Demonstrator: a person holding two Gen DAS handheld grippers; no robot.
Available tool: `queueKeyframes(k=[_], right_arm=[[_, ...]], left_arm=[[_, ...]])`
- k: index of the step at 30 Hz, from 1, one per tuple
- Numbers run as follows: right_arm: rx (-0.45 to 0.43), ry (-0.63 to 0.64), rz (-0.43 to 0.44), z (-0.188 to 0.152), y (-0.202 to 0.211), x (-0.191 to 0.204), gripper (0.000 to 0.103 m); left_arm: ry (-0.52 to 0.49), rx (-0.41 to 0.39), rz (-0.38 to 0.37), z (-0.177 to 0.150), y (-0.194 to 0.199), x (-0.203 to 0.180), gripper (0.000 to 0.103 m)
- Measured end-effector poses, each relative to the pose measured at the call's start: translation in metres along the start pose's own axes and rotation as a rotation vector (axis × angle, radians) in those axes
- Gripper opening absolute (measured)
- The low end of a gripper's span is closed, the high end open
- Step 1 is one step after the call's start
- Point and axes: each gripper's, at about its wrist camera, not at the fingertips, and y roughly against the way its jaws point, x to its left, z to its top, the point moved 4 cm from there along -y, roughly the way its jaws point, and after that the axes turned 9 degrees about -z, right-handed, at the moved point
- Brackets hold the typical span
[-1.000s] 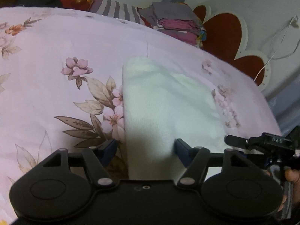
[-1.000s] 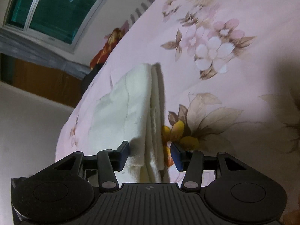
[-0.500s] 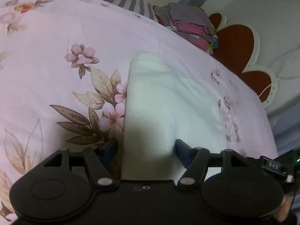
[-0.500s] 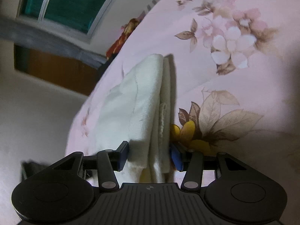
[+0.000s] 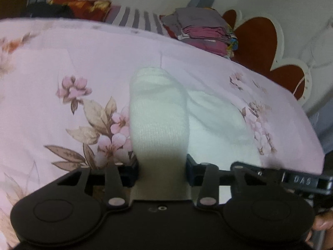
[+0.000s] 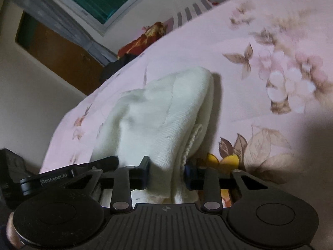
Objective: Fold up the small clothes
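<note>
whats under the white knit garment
The white knit garment lies on the pink floral bedsheet; print shows around it. Its own lower layer peeks out beside the fold. Whatever lies beneath that is covered.

I see a cream-white knitted garment (image 5: 158,120) lying on my pink bedsheet (image 5: 62,62) printed with pink blossoms and brown leaves, a grey-and-white striped cloth (image 5: 135,18) and a purple and magenta pile of clothes (image 5: 199,29) behind it, and both tools black with blue pads (image 6: 188,174).
</note>
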Motion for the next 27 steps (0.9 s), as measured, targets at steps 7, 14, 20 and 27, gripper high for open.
queueKeyframes(k=[7,14,20,27], right_arm=[[-0.074,0.082,-0.045,-0.004,0.025,0.039,0.031],[-0.119,0.131,-0.045,-0.018,0.029,0.111,0.030],[-0.098,0.166,0.007,-0.047,-0.013,0.195,0.031],[-0.020,0.170,0.037,-0.096,-0.076,0.266,0.030]], left_arm=[[-0.132,-0.028,0.002,0.005,0.026,-0.010,0.039],[-0.156,-0.073,-0.016,0.017,0.085,0.034,0.039],[-0.137,-0.088,0.039,0.020,0.146,0.114,0.039],[-0.047,-0.057,0.042,0.003,0.186,0.203,0.040]])
